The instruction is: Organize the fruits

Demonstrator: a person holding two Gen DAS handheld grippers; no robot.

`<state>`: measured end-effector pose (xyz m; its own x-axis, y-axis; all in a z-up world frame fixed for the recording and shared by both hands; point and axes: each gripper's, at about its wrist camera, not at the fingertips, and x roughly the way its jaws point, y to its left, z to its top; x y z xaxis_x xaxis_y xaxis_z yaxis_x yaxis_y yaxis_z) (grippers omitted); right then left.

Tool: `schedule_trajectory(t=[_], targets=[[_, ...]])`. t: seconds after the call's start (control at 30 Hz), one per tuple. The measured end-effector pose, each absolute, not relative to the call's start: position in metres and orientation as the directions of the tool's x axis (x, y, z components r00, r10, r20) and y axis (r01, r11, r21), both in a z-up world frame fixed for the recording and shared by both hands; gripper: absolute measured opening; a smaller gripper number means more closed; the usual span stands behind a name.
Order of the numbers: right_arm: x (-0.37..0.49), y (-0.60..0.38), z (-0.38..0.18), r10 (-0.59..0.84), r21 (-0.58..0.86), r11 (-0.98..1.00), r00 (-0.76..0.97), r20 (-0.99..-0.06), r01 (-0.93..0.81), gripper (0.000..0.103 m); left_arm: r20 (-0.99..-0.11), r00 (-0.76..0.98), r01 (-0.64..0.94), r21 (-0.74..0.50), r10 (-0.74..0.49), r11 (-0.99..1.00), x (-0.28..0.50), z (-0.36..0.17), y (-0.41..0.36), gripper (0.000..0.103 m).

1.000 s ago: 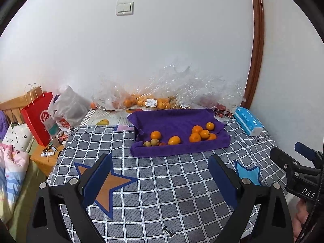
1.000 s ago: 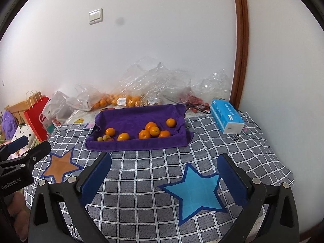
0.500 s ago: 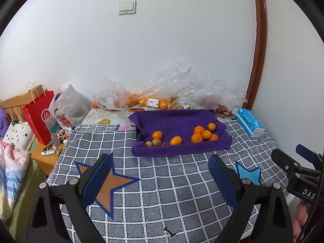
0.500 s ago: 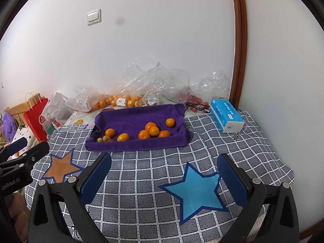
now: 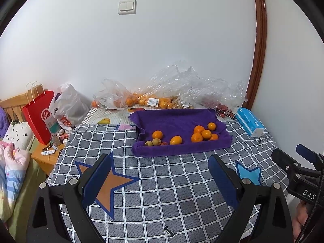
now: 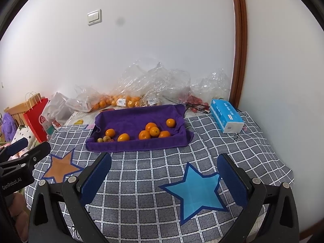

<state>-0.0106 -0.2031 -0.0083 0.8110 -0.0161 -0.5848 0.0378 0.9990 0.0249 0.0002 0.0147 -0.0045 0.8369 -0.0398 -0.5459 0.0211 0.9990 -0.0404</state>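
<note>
You're holding both hand-held grippers back from the fruit, and over the last second almost nothing is changing: the views are drifting only a touch, the tray sitting a little lower in frame. The left hand-held gripper (image 5: 160, 174) is gaping wide and carrying nothing; the right hand-held gripper (image 6: 164, 172) is doing the same. No fruit is moving, so the sorting is standing exactly as it was.

The fruit is lying in the purple tray (image 5: 182, 149), well ahead of both grippers. A cluster of oranges (image 5: 203, 133) is bunching at the right end; two more oranges (image 5: 175, 140) are sitting toward the left beside some small pale fruits (image 5: 152, 142). Whether that grouping is a finished sort or one waiting to happen, I can't tell.

Underneath, a grey checked cloth (image 6: 141, 182) is covering the worktop, with an orange star (image 5: 109, 184) and a blue star (image 6: 196, 188) on it. Clear bags (image 5: 141, 99) of more oranges are piling against the white wall, a tissue box (image 6: 225, 117) is lying at the right, and a red bag (image 5: 37, 113) is standing left.
</note>
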Motion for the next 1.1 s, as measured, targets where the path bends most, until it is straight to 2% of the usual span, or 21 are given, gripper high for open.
schedule_trajectory(t=[1.1], targets=[[-0.0119, -0.1996, -0.0062, -0.018, 0.017, 0.999, 0.813, -0.581, 0.034, 0.102, -0.541, 0.840, 0.016, -0.046, -0.038, 0.999, -0.0026, -0.0010, 0.0162, 0.097]])
